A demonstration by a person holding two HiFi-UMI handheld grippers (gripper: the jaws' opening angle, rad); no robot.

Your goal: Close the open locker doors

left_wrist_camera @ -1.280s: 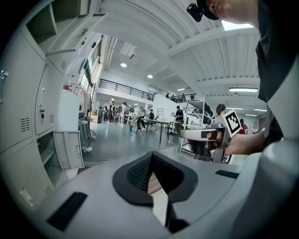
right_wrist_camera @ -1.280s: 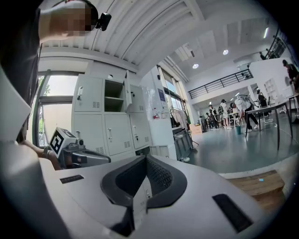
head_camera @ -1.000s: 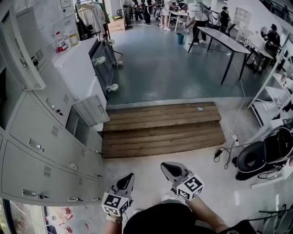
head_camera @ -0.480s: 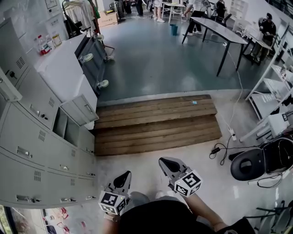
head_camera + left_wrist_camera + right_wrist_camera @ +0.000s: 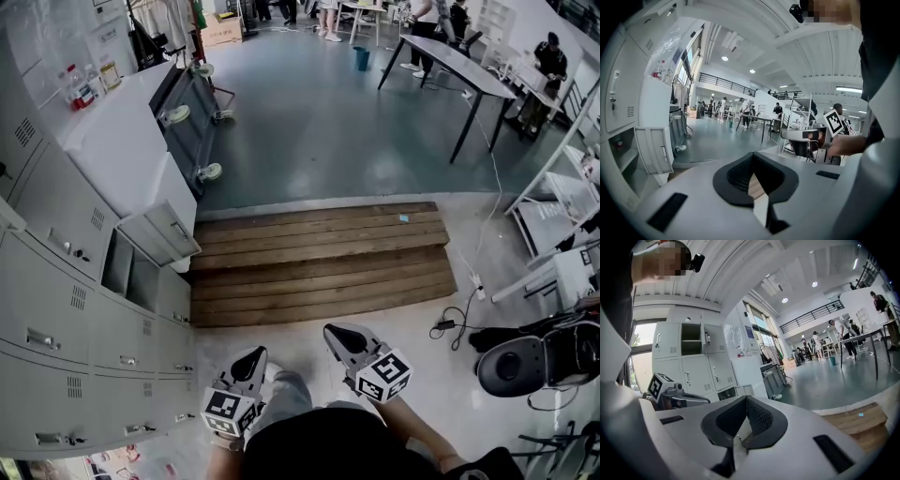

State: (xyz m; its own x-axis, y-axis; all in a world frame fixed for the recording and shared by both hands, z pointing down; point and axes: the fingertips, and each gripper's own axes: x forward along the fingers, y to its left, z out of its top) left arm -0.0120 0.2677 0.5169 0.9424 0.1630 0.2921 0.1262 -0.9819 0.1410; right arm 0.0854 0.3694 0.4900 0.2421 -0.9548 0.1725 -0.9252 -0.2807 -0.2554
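A bank of grey lockers (image 5: 66, 309) runs along the left. One low locker door (image 5: 159, 234) stands open, swung out over its dark compartment (image 5: 120, 267); the left gripper view also shows this door (image 5: 654, 150). In the right gripper view an upper compartment (image 5: 690, 339) is open too, its door (image 5: 708, 338) ajar. My left gripper (image 5: 248, 361) and right gripper (image 5: 339, 339) are held low in front of me, both shut with nothing in them, well short of the lockers.
A wooden pallet platform (image 5: 319, 262) lies ahead on the floor. A white cabinet (image 5: 112, 141) and a wheeled cart (image 5: 192, 112) stand past the lockers. Cables (image 5: 459, 319), a black chair (image 5: 525, 366) and shelving (image 5: 562, 216) are at the right. People stand by tables far back.
The whole view has shifted along the lockers. The large upper open door at the top left has slid out of the head view. Both grippers have stayed shut.
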